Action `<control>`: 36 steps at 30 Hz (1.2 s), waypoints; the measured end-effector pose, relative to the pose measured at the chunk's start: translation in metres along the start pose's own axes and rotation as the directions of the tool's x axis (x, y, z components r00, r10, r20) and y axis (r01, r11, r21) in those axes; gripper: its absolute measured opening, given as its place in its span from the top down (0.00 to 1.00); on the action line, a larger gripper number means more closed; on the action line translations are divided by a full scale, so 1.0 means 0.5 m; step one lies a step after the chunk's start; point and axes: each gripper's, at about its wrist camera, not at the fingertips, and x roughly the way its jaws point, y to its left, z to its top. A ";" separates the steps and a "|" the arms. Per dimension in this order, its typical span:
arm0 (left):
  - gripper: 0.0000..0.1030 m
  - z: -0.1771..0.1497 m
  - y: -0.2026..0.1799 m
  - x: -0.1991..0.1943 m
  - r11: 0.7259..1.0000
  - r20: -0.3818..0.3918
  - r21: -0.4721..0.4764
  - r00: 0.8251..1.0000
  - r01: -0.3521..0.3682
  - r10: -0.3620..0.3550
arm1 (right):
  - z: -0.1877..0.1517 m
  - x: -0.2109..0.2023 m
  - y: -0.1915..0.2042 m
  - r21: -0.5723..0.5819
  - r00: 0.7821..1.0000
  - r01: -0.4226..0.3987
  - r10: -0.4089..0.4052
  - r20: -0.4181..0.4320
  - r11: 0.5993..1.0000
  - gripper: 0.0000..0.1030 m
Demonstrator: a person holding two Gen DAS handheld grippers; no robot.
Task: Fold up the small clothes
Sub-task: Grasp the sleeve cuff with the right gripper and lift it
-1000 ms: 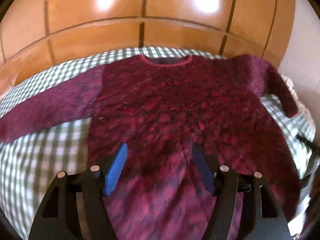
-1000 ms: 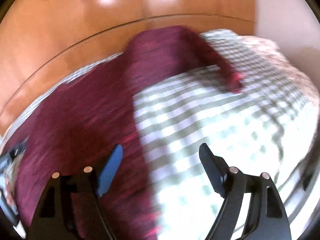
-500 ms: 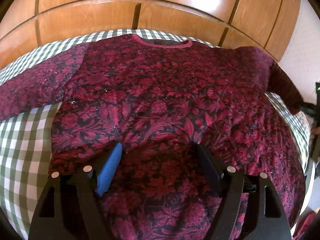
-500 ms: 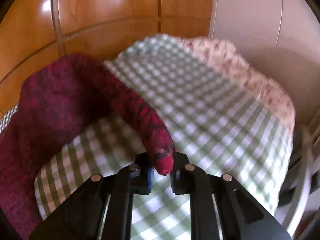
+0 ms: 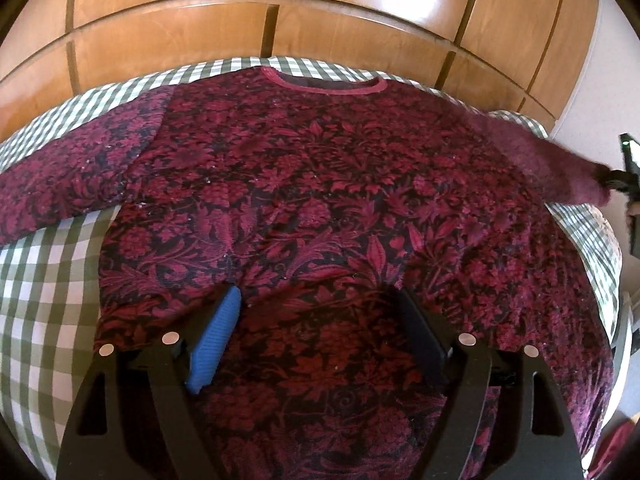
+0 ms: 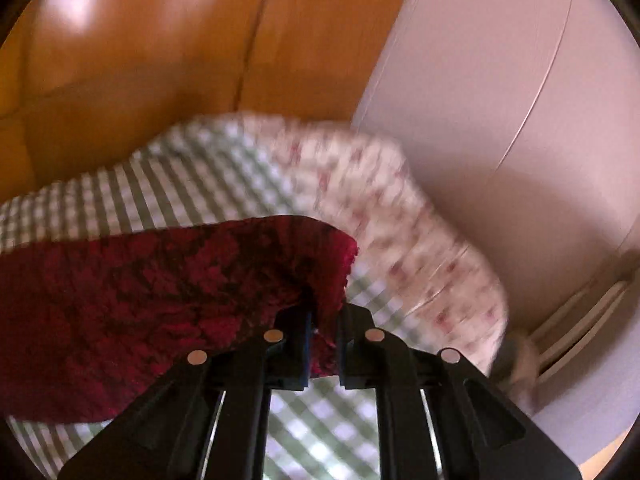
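A dark red floral sweater (image 5: 320, 200) lies spread flat, neck away from me, on a green-and-white checked cloth (image 5: 48, 280). My left gripper (image 5: 320, 312) is open and hovers low over the sweater's lower middle, holding nothing. My right gripper (image 6: 322, 320) is shut on the cuff of the sweater's right sleeve (image 6: 160, 300) and holds it lifted off the cloth. In the left wrist view that sleeve (image 5: 552, 168) stretches out to the right, with the right gripper's dark tip at its end. The left sleeve (image 5: 60, 184) lies flat at the left.
Wooden panelled doors (image 5: 280, 12) stand close behind the surface. A pale wall (image 6: 500, 100) is at the right. A cream floral fabric (image 6: 400, 220) edges the checked cloth (image 6: 140, 184) on the right side, near its drop-off.
My right gripper closed on the right sleeve's cuff and has lifted and pulled it outward. My left gripper moved in lower over the sweater body and stays open.
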 end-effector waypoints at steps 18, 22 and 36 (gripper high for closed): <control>0.20 0.000 -0.002 0.005 1.000 -0.002 0.013 1.000 0.000 0.000 | -0.165 0.049 0.140 0.525 0.711 -0.582 0.702 -0.041 0.621 0.59; 0.20 -0.001 -0.001 0.006 1.000 -0.001 0.012 1.000 0.001 -0.001 | -0.133 0.029 0.132 0.435 0.786 -0.552 0.619 -0.014 0.711 0.90; 0.18 0.000 0.003 0.004 1.000 0.006 0.004 1.000 0.021 -0.021 | -0.171 -0.064 0.157 0.256 0.873 -0.459 0.486 -0.049 0.851 0.39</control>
